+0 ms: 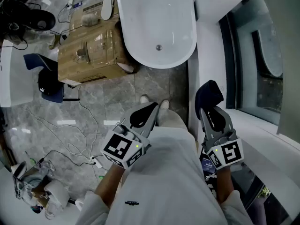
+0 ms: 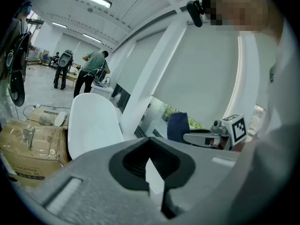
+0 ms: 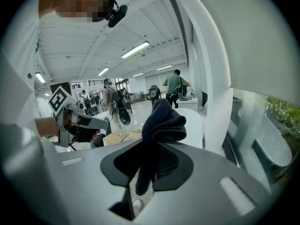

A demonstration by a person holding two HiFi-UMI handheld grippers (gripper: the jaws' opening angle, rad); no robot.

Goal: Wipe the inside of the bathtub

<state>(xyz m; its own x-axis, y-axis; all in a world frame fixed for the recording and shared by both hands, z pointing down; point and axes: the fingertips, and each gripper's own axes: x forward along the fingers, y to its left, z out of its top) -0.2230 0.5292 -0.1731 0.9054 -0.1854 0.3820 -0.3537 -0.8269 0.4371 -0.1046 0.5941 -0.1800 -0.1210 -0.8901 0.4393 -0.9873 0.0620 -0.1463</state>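
The white bathtub point(image 1: 154, 18) stands on the grey floor ahead of me, empty, with its drain point(image 1: 159, 47) near the close end; it also appears in the left gripper view as bathtub point(image 2: 91, 123) and behind the cloth as bathtub point(image 3: 196, 121). My right gripper point(image 1: 212, 110) is held at waist height, shut on a dark navy cloth point(image 1: 208, 93) that bunches up above its jaws. The cloth point(image 3: 161, 123) hangs down between the black pads of the right gripper point(image 3: 152, 165). My left gripper point(image 1: 149, 109) is level with it, apart to the left; the left gripper point(image 2: 151, 165) is shut with nothing in it.
A cardboard box point(image 1: 91, 48) sits against the tub's left side. Cables point(image 1: 70, 139) trail across the floor to the left, near a dark chair point(image 1: 47, 81). A white ledge point(image 1: 211, 46) and window run along the right. People point(image 2: 93, 74) stand far off.
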